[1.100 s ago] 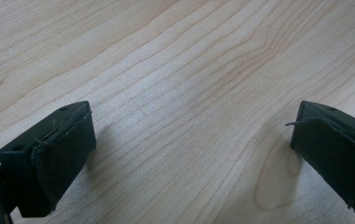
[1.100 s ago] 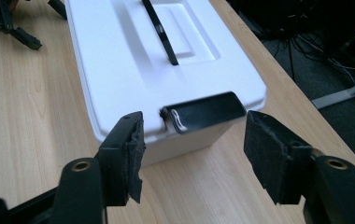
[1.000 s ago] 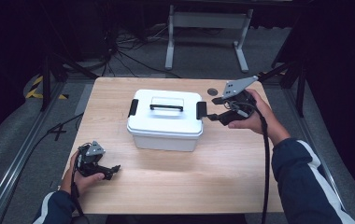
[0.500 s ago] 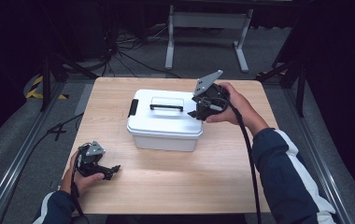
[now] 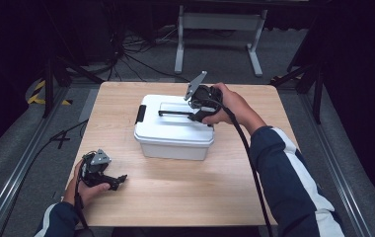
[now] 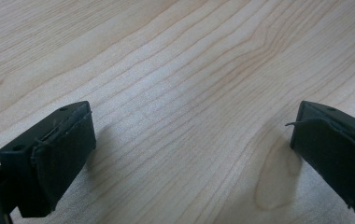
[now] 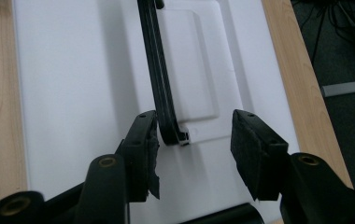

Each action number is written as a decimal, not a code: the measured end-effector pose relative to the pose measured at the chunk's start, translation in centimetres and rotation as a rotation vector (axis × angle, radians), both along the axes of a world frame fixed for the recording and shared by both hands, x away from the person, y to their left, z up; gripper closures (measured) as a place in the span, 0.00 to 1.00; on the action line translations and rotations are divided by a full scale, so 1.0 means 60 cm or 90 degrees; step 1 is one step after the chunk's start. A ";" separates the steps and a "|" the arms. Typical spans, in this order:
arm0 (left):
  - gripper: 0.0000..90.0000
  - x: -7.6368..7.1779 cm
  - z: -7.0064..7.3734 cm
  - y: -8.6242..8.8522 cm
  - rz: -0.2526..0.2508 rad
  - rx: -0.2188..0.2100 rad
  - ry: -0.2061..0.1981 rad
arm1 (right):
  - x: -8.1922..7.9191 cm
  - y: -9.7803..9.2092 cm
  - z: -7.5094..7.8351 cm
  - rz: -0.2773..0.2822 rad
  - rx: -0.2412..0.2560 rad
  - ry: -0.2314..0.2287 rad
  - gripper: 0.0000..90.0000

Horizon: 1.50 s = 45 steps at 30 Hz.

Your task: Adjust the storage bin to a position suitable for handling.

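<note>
A white lidded box (image 5: 174, 129) with a black carry handle (image 5: 175, 113) and black side latches stands in the middle of the wooden table (image 5: 254, 163). My right gripper (image 5: 193, 114) hovers over the lid's right end, open. In the right gripper view its jaws (image 7: 195, 136) straddle the near end of the black handle (image 7: 159, 88), which lies flat on the white lid (image 7: 68, 93). My left gripper (image 5: 118, 180) rests low at the table's front left, open. Bare wood (image 6: 189, 93) lies between its fingertips (image 6: 192, 144).
A black latch (image 5: 139, 114) sits on the box's left end. Cables and a grey metal stand (image 5: 217, 22) lie on the dark floor beyond the table's far edge. A black cable (image 5: 249, 158) trails from the right gripper along the sleeve.
The right gripper has moved left from beside the box's right end to over the lid, down at the handle. The left gripper has stayed put.
</note>
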State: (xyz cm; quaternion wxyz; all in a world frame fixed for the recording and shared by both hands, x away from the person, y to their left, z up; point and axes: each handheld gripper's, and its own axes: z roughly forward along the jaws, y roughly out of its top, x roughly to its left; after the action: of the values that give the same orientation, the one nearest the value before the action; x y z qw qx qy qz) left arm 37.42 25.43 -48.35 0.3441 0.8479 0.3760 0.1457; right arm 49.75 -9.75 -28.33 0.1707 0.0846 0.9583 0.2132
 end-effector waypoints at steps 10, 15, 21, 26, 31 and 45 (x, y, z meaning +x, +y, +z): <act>0.01 0.000 0.000 0.000 -0.001 0.000 0.000 | 0.021 0.016 -0.015 0.006 -0.005 0.042 0.77; 0.01 0.000 0.000 0.000 -0.001 0.000 0.001 | 0.016 0.023 -0.015 0.001 -0.031 0.041 0.91; 0.01 0.000 0.000 0.000 -0.001 0.000 0.000 | 0.012 0.028 -0.012 0.001 -0.050 0.018 0.92; 0.01 0.000 0.000 0.000 -0.001 0.000 0.000 | 0.010 0.028 -0.008 -0.001 -0.032 -0.008 0.92; 0.01 0.000 0.000 0.000 -0.001 0.000 0.000 | 0.007 0.031 -0.001 0.014 -0.031 -0.025 0.92; 0.01 0.000 0.000 0.000 -0.002 0.001 0.002 | -0.004 0.023 0.023 0.033 0.011 -0.052 0.94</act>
State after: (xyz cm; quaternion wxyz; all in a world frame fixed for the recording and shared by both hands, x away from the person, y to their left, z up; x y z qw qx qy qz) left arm 37.44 25.45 -48.32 0.3432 0.8488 0.3753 0.1443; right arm 49.50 -8.35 -26.98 0.2036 0.0521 0.9505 0.2289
